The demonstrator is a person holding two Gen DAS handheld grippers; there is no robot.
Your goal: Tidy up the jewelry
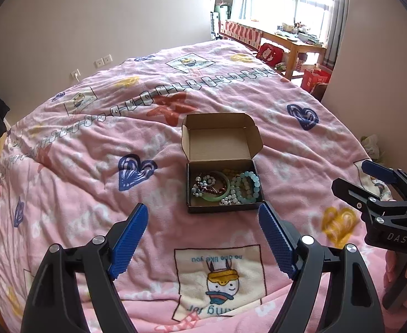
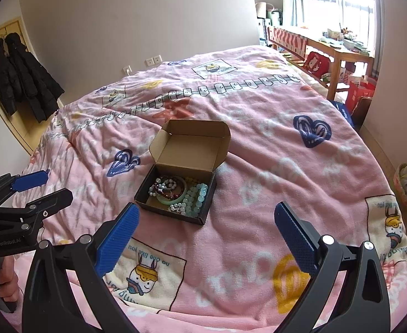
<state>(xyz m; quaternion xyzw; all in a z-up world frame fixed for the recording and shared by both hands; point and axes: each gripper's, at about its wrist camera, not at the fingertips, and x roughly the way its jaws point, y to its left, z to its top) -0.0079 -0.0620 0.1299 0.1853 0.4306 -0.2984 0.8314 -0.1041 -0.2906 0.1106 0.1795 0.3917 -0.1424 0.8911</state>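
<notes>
Fleecy pink blanket [image 1: 92, 194] bears rectangular cardboard box [image 1: 222, 138]

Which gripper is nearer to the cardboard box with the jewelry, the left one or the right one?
Left, by a little. The left gripper faces the cardboard box head-on, just short of its front wall. The right gripper is farther back and off to the box's right.

A small dark cardboard box [image 2: 175, 191] with its tan lid flipped up sits at the centre of a bed under a pink cartoon-print blanket [image 2: 258, 152]. Inside lie a pale green jade bangle [image 2: 181, 196], light blue bead bracelets [image 2: 197, 195] and a dark red bead string [image 2: 166, 191], all tangled together. The right gripper [image 2: 206, 231] at six o'clock stands wide apart, empty. At nine o'clock the left gripper [image 2: 41, 187] hangs above the blanket, also parted.
</notes>
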